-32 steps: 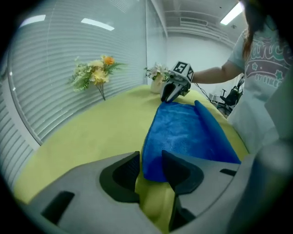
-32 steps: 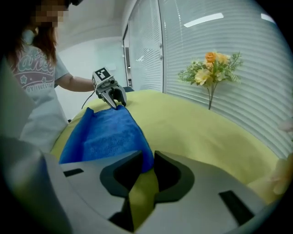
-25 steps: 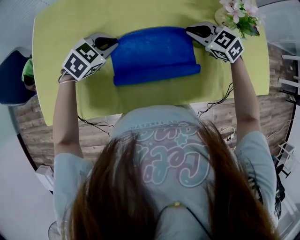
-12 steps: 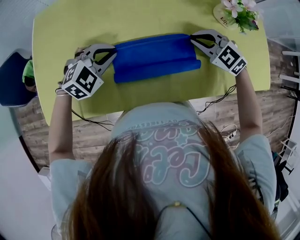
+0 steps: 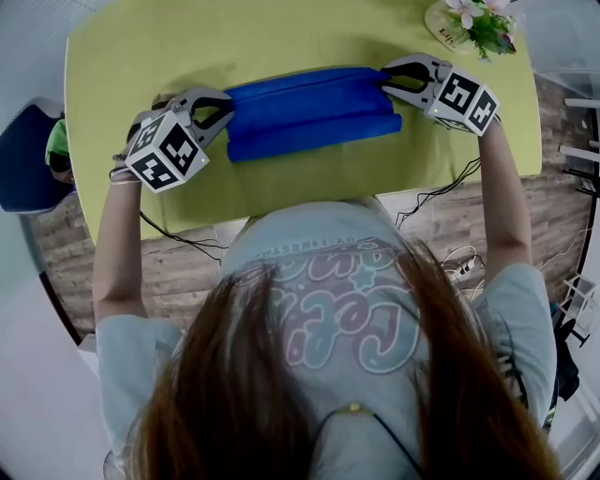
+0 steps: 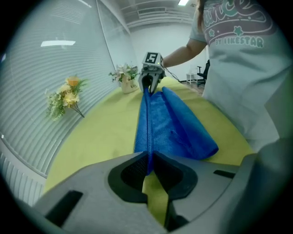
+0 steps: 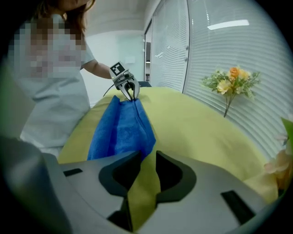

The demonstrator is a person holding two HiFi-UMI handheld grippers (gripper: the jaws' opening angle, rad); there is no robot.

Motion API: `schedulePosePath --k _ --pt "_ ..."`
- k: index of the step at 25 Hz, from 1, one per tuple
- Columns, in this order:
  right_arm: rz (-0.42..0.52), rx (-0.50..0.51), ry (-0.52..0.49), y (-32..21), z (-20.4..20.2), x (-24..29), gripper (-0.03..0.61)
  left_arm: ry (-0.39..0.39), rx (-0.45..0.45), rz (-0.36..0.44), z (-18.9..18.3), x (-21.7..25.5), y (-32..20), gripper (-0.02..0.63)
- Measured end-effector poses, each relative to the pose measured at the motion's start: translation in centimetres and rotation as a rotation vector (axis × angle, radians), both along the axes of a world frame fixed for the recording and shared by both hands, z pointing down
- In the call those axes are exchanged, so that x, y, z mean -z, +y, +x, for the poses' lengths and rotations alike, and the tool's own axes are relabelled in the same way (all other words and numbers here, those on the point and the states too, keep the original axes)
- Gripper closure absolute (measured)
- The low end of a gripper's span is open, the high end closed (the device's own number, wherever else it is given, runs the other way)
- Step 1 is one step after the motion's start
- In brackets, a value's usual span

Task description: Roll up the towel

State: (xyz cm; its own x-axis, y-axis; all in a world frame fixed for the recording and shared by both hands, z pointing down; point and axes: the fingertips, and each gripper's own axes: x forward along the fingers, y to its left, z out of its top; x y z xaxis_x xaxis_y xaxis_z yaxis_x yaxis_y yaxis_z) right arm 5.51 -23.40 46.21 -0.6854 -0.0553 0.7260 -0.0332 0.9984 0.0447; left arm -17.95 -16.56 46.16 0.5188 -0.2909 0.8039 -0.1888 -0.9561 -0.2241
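A blue towel (image 5: 309, 108) lies partly rolled across the middle of the yellow-green table (image 5: 281, 192), with a thick roll along its near side. My left gripper (image 5: 223, 105) sits at the towel's left end. In the left gripper view it (image 6: 149, 157) is shut on the raised edge of the towel (image 6: 169, 119). My right gripper (image 5: 384, 80) is at the towel's right end. Its jaws (image 7: 145, 160) have just been opening and now stand apart. Bare table shows between them, and the corner of the towel (image 7: 121, 128) lies just ahead of the tips.
A vase of flowers (image 5: 478, 23) stands at the table's far right corner, close to my right gripper. More flowers (image 7: 231, 84) hang against the window blinds. Cables (image 5: 431, 202) trail off the near table edge. A dark blue chair (image 5: 23, 155) stands to the left. The person's body is against the near edge.
Both grippers have drawn the towel's far edge toward the person, so the towel looks narrower. The left gripper has rolled. The right gripper's jaws have parted.
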Motion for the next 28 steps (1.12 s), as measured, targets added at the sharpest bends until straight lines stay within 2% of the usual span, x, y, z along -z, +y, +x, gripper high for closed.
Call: schedulePosePath --k 3,8,12,15,17,19,21,24,27,28 --pt "-0.026 -0.036 -0.033 -0.4 0.7 0.7 0.461 0.012 0.022 -0.003 -0.1 0.1 0.0 0.586" --pt "-0.055 -0.112 -0.153 -1.3 0.9 3.1 0.456 0.0 0.022 0.013 0.0 0.1 -0.2 0.586" --pt "-0.125 -0.134 -0.21 -0.2 -0.2 2.7 0.366 0.003 0.031 0.019 -0.1 0.1 -0.2 0.586" --pt "-0.131 -0.165 -0.217 0.0 -0.6 1.9 0.366 0.005 0.031 0.022 0.0 0.1 -0.2 0.586" --pt "-0.102 -0.191 -0.224 -0.3 -1.2 1.7 0.405 0.007 0.033 0.024 0.0 0.1 -0.3 0.586" --pt "-0.015 -0.194 -0.183 -0.8 -1.1 1.3 0.531 0.008 0.035 0.027 0.0 0.1 -0.3 0.587" --pt "0.054 -0.192 -0.136 -1.4 -0.4 1.1 0.535 0.007 0.036 0.031 0.0 0.1 -0.2 0.586" --pt "0.089 -0.192 -0.113 -1.8 0.5 1.2 0.545 0.004 0.037 0.038 -0.1 0.0 -0.2 0.586" --pt "0.157 -0.149 -0.015 -1.3 1.9 0.2 0.574 0.012 0.044 0.045 0.0 0.2 -0.2 0.587" --pt "0.156 -0.156 -0.01 -1.3 2.4 0.0 0.572 0.012 0.045 0.048 0.0 0.3 -0.2 0.586"
